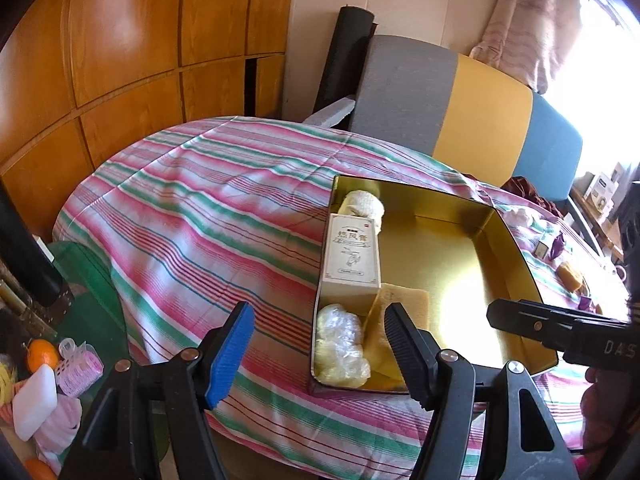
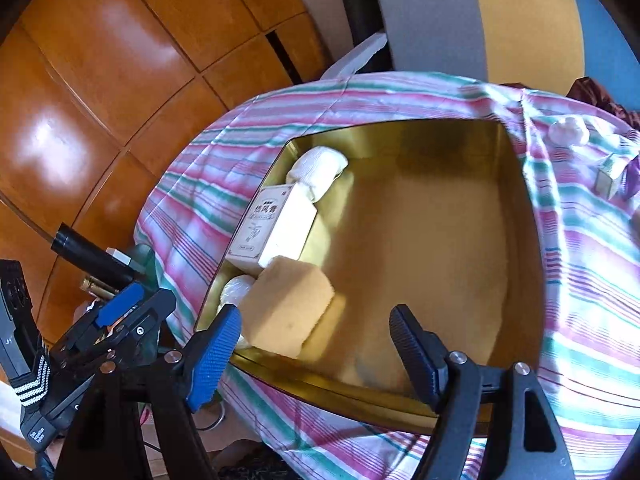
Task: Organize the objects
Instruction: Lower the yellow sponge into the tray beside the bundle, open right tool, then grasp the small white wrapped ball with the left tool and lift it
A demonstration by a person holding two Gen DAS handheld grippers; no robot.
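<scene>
A gold tin box [image 1: 516, 248] [image 2: 520, 184] lies on a striped cloth. Along its left side lie a white rolled towel [image 1: 366, 202] [image 2: 318, 170], a cream carton with print [image 1: 352, 256] [image 2: 276, 228], a plastic-wrapped bundle [image 1: 342, 346] [image 2: 234, 290] and a yellow sponge block [image 1: 404, 304] [image 2: 286, 304]. My left gripper [image 1: 320, 356] is open and empty over the box's near left corner. My right gripper [image 2: 316, 352] is open and empty above the box's near edge, just in front of the sponge; it shows in the left wrist view [image 1: 560, 328].
On the cloth right of the box lie a white ball [image 2: 568, 132], a small carton [image 2: 610, 178] [image 1: 542, 248] and a yellow block [image 1: 570, 276]. Low at left are oranges [image 1: 42, 354], a white bar [image 1: 34, 402] and pink rollers [image 1: 78, 366]. A colour-striped headboard [image 1: 480, 108] stands behind.
</scene>
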